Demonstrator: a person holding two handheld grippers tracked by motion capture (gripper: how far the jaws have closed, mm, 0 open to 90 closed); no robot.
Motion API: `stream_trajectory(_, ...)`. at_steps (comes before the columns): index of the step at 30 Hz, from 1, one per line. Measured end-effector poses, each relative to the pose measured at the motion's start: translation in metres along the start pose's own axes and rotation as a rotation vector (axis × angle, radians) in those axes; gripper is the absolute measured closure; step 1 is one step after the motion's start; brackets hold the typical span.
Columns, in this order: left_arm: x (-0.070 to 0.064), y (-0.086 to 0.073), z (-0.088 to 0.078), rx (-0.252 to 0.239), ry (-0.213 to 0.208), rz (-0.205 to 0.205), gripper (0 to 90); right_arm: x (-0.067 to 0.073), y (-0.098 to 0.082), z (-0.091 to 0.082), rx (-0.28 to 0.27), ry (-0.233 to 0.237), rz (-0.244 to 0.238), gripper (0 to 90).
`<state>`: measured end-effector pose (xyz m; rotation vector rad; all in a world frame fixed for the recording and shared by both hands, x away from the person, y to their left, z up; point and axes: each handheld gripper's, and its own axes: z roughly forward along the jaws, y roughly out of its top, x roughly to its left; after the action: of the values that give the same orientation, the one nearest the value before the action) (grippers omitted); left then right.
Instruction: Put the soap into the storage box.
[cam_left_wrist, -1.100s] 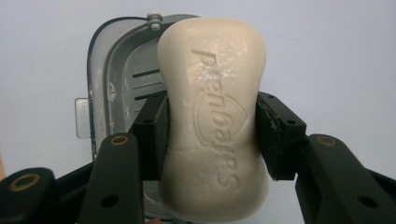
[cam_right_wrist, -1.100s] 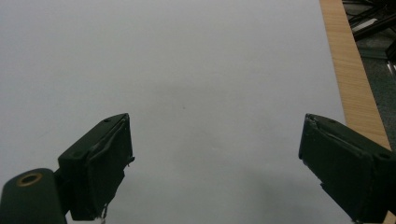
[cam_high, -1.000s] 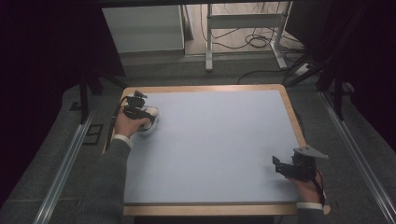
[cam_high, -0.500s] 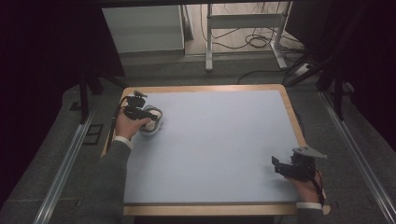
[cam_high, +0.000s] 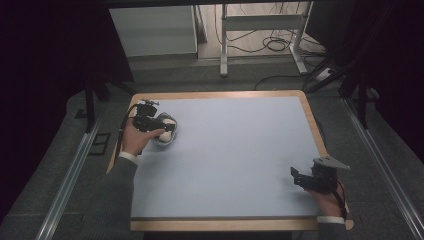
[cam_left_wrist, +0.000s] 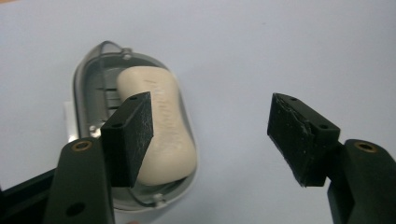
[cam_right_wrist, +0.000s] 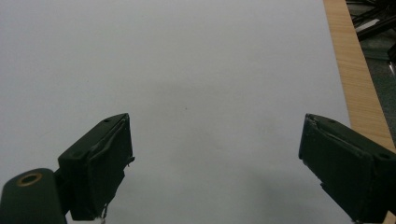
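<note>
Since the earlier frame, the left claw has slid a little rightward with the soap dish, and it now sits further in from the left edge of the tabletop; the right claw has not shifted.

Seen from the left claw, its two black jaws stand wide apart and grip nothing. Their pads are flat, matte blocks with rough, slightly chipped faces. One jaw hangs over the soap, the other over bare surface to the side. The soap is a smooth, cream, rounded oblong bar with faint lettering pressed into its top. It lies inside the dish, an oval tray of clear greyish plastic with a glossy rim and ribs along its floor. The dish rests flat at the far left of the tabletop.

The right claw is also wide open and empty, low at the near right corner. The tabletop is a smooth, pale blue-grey sheet with a light wooden border.
</note>
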<state>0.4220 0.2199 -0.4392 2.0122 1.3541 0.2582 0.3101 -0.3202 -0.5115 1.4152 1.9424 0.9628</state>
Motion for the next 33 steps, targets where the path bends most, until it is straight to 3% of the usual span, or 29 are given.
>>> stream_trajectory(6, -0.013, -0.012, -0.007, -0.023, -0.029, 0.032, 29.7, 0.005, 0.003, 0.001, -0.006, 0.01, -0.011, 9.4)
stream_trajectory(13, -0.03, -0.042, -0.014, -0.032, -0.06, 0.073, 29.4, 0.009, 0.007, 0.003, -0.015, 0.026, -0.028, 9.5)
stream_trajectory(16, -0.038, -0.054, -0.016, -0.04, -0.095, 0.091, 29.6, 0.01, 0.009, 0.004, -0.015, 0.031, -0.032, 9.5)
stream_trajectory(23, -0.058, -0.079, -0.012, -0.054, -0.098, 0.146, 29.7, 0.012, 0.009, 0.005, -0.016, 0.037, -0.04, 9.5)
stream_trajectory(25, -0.061, -0.087, -0.01, -0.048, -0.116, 0.142, 29.1, 0.012, 0.009, 0.004, -0.017, 0.035, -0.037, 9.5)
stream_trajectory(28, -0.066, -0.099, -0.007, -0.026, -0.11, 0.127, 28.6, 0.011, 0.008, 0.004, -0.018, 0.033, -0.038, 9.5)
stream_trajectory(31, -0.069, -0.11, -0.007, -0.044, -0.14, 0.103, 29.1, 0.011, 0.008, 0.004, -0.018, 0.035, -0.04, 9.5)
stream_trajectory(33, -0.071, -0.117, -0.006, -0.039, -0.137, 0.107, 29.1, 0.011, 0.008, 0.004, -0.016, 0.034, -0.04, 9.5)
